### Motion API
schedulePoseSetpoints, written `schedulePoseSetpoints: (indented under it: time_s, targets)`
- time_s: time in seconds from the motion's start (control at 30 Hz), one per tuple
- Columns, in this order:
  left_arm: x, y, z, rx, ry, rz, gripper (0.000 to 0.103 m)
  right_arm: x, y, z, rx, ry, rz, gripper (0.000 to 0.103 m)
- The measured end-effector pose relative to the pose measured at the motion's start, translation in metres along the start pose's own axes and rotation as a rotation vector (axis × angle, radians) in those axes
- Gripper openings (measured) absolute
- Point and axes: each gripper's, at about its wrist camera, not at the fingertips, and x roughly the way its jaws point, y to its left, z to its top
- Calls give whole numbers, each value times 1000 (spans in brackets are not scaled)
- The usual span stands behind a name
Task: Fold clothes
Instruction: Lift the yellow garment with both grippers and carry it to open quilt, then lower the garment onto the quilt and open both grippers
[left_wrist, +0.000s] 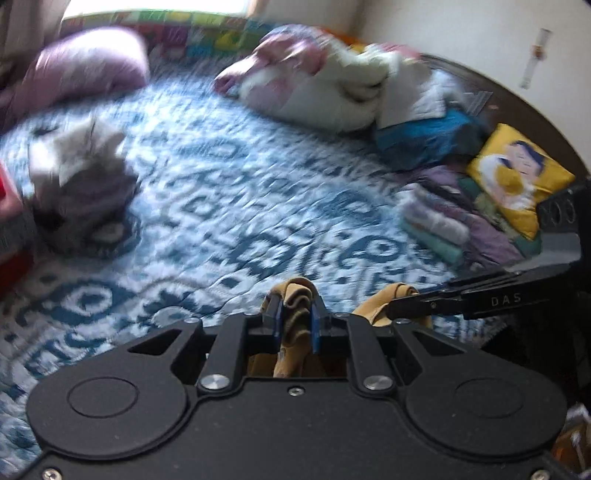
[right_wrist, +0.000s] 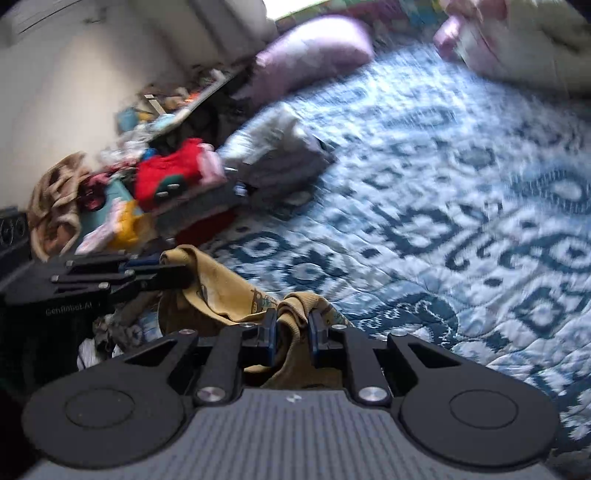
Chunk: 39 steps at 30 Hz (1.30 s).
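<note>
- Left wrist view, far left of frame: grey-and-white clothes heap (left_wrist: 79, 184) on the blue patterned quilt (left_wrist: 229, 206), well apart from my grippers. Frame is motion-blurred, so I can't tell how many pieces are in it.
- Lower centre: my left gripper (left_wrist: 295, 325) is clamped on a bunched edge of the mustard garment (left_wrist: 297, 299); cloth fills the gap between the blue pads.
- Lower right of the same frame: my right gripper (left_wrist: 402, 308) comes in from the right edge, tips pinched on another bit of the same mustard cloth, just beside the left one.
- Right edge: folded stack (left_wrist: 436, 225) and yellow cushion (left_wrist: 517, 177), away from the work.
- Right wrist view, left of frame: left gripper (right_wrist: 184, 275) seen side-on, holding the garment's upper corner.
- Lower centre: right gripper (right_wrist: 291, 328) closed on a ribbed fold of the garment (right_wrist: 221, 295).
- Key relation: garment hangs between the two grippers, off the quilt as far as I can judge; its held edge runs roughly gripper to gripper, both equally near. Open quilt lies ahead of both tips, so I judge the next move is spreading it forward and down.
</note>
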Motion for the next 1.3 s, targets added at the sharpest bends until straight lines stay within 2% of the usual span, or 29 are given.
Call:
schedulePoseSetpoints:
  time_s: [0.13, 0.27, 0.53, 0.73, 0.87, 0.93, 0.97, 1.0, 1.1, 1.2, 1.3]
  targets:
    - [53, 39, 13, -79, 31, 26, 12, 60, -38, 22, 97, 38, -19, 18]
    - [86, 69, 31, -121, 37, 31, 12, 109, -67, 47, 173, 59, -24, 18]
    - [162, 123, 66, -199, 67, 44, 12, 177, -111, 96, 274, 71, -28, 18]
    - [221, 157, 77, -267, 108, 68, 12, 223, -139, 120, 317, 81, -63, 18]
    - [246, 169, 76, -298, 126, 88, 14, 248, -149, 129, 324, 90, -88, 20]
    - [248, 175, 76, -315, 111, 111, 30, 255, -152, 132, 328, 80, -99, 25]
    - [248, 177, 76, -324, 101, 125, 52, 254, -154, 133, 333, 57, -109, 30]
    - [244, 181, 75, -341, 81, 124, 59, 251, -155, 135, 335, 30, -112, 33]
    - [224, 188, 72, -392, 39, 99, 59, 237, -161, 138, 354, -23, -92, 44]
    - [196, 187, 61, -413, 10, 96, 59, 217, -160, 132, 345, -36, -78, 44]
    - [167, 177, 42, -447, 6, 83, 59, 195, -157, 107, 337, -20, -61, 46]
